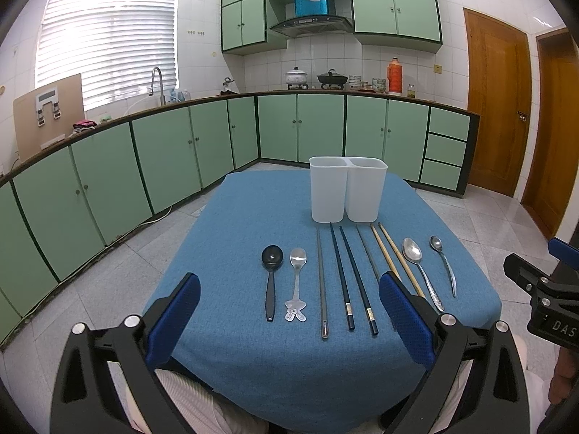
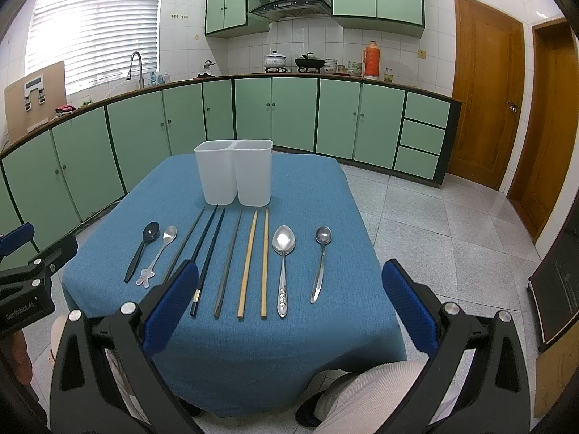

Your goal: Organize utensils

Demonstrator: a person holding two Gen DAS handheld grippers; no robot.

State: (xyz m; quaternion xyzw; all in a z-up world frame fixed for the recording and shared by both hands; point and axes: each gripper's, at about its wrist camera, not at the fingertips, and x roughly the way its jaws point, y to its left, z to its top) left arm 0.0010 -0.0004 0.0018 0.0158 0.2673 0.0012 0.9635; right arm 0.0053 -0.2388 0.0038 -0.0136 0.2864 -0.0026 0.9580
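Observation:
A white two-compartment holder (image 1: 347, 188) (image 2: 235, 173) stands at the far side of the blue-clothed table (image 1: 235, 224) (image 2: 325, 188). In front of it lies a row of utensils. From the left: a black spoon (image 1: 271, 256) (image 2: 150, 233), a silver spoon with a figure handle (image 1: 298, 258) (image 2: 170, 233), a grey chopstick (image 1: 321, 278), two dark blue chopsticks (image 1: 343, 275) (image 2: 210, 242), another grey chopstick (image 2: 229, 264), two bamboo chopsticks (image 1: 394, 256) (image 2: 249, 260), a large silver spoon (image 1: 412, 249) (image 2: 284, 242) and a small silver spoon (image 1: 436, 243) (image 2: 323, 235). My left gripper (image 1: 289, 278) and right gripper (image 2: 291, 267) hover open above the near edge, holding nothing.
Green cabinets (image 1: 173, 152) run along the left and back walls, with wooden doors (image 2: 485, 90) at the right. The person's legs (image 2: 369, 387) are under the table's near edge. A black panel (image 2: 553, 289) leans at the right. Tiled floor surrounds the table.

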